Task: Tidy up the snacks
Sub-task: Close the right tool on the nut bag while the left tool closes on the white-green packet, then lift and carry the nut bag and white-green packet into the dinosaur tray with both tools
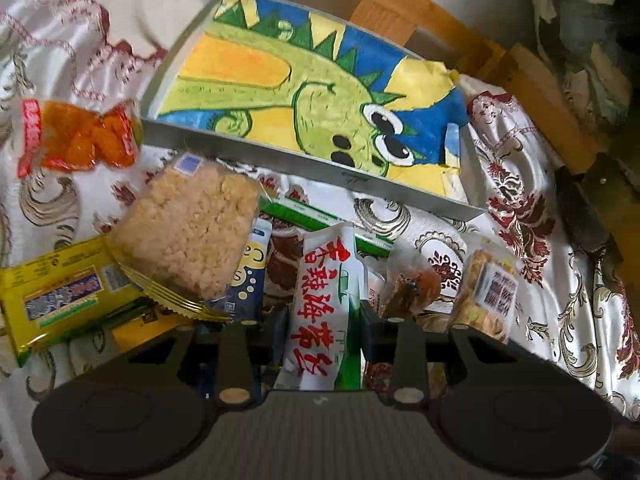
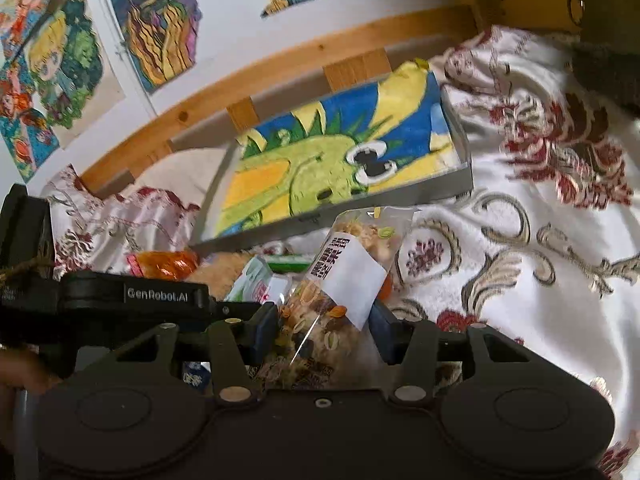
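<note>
A white packet with red characters stands between the fingers of my left gripper, which is shut on it. It rises out of a pile of snacks: a rice-crisp bar, a yellow packet, a blue packet, a brown snack. My right gripper is shut on a clear nut-bar packet with a white label; both pads touch its wrapper. The same nut packet shows at the pile's right edge in the left wrist view. A grey tray lined with a dinosaur drawing lies just beyond the pile.
An orange snack packet lies by the tray's left corner. A patterned white-and-red cloth covers the surface. A wooden rail and a wall hung with drawings stand behind the tray. The left gripper's black body is close on the left.
</note>
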`<state>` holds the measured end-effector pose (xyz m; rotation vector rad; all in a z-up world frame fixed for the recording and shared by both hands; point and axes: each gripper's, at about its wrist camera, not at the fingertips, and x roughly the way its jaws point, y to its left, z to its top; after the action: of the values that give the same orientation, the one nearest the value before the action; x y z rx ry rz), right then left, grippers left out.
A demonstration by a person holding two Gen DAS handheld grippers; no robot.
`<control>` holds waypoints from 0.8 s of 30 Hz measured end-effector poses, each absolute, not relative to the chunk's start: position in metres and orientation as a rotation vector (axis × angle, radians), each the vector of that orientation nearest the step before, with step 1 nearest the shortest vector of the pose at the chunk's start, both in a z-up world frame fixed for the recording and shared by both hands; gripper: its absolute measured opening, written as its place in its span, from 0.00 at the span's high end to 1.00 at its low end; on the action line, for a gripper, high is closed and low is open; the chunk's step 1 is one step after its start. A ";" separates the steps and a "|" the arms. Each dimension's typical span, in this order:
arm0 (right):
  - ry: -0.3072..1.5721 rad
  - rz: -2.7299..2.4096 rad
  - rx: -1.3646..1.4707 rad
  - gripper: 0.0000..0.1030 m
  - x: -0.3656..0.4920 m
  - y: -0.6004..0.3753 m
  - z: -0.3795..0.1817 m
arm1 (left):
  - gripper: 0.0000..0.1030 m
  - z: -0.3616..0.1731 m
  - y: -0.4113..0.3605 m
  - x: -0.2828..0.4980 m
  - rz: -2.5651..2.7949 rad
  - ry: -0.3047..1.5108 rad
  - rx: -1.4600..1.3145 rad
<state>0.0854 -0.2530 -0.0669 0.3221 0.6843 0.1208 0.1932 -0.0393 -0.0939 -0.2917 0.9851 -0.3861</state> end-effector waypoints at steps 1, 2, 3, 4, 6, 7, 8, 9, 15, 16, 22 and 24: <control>0.672 0.122 0.323 0.50 0.084 -0.254 -0.064 | 0.62 -0.091 -0.040 0.190 -0.376 0.973 -0.287; 0.660 0.123 0.327 0.50 0.084 -0.256 -0.061 | 0.62 -0.088 -0.039 0.188 -0.367 0.962 -0.286; 0.646 0.122 0.334 0.50 0.083 -0.259 -0.058 | 0.62 -0.085 -0.039 0.186 -0.357 0.949 -0.290; 0.633 0.121 0.344 0.50 0.083 -0.262 -0.055 | 0.62 -0.083 -0.039 0.185 -0.349 0.940 -0.296; 0.601 0.120 0.363 0.50 0.082 -0.268 -0.049 | 0.62 -0.078 -0.037 0.183 -0.330 0.914 -0.299; 0.584 0.118 0.363 0.50 0.083 -0.271 -0.046 | 0.62 -0.075 -0.037 0.182 -0.325 0.901 -0.302; 0.570 0.116 0.362 0.50 0.084 -0.274 -0.043 | 0.62 -0.072 -0.038 0.182 -0.324 0.889 -0.303; 0.556 0.116 0.362 0.50 0.086 -0.277 -0.041 | 0.62 -0.070 -0.038 0.182 -0.324 0.879 -0.302; 0.464 0.116 0.362 0.50 0.111 -0.296 -0.032 | 0.62 -0.055 -0.046 0.202 -0.296 0.847 -0.330; 0.439 0.117 0.347 0.50 0.117 -0.297 -0.030 | 0.62 -0.052 -0.047 0.208 -0.294 0.834 -0.343; 0.337 0.092 0.285 0.50 0.168 -0.308 -0.029 | 0.62 -0.040 -0.067 0.253 -0.261 0.731 -0.363; 0.317 0.087 0.279 0.50 0.184 -0.312 -0.031 | 0.62 -0.039 -0.077 0.272 -0.256 0.701 -0.366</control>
<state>0.1836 -0.3123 -0.0309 0.2791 0.3166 0.0867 0.2721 -0.0770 -0.0393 -0.3662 0.7010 -0.2556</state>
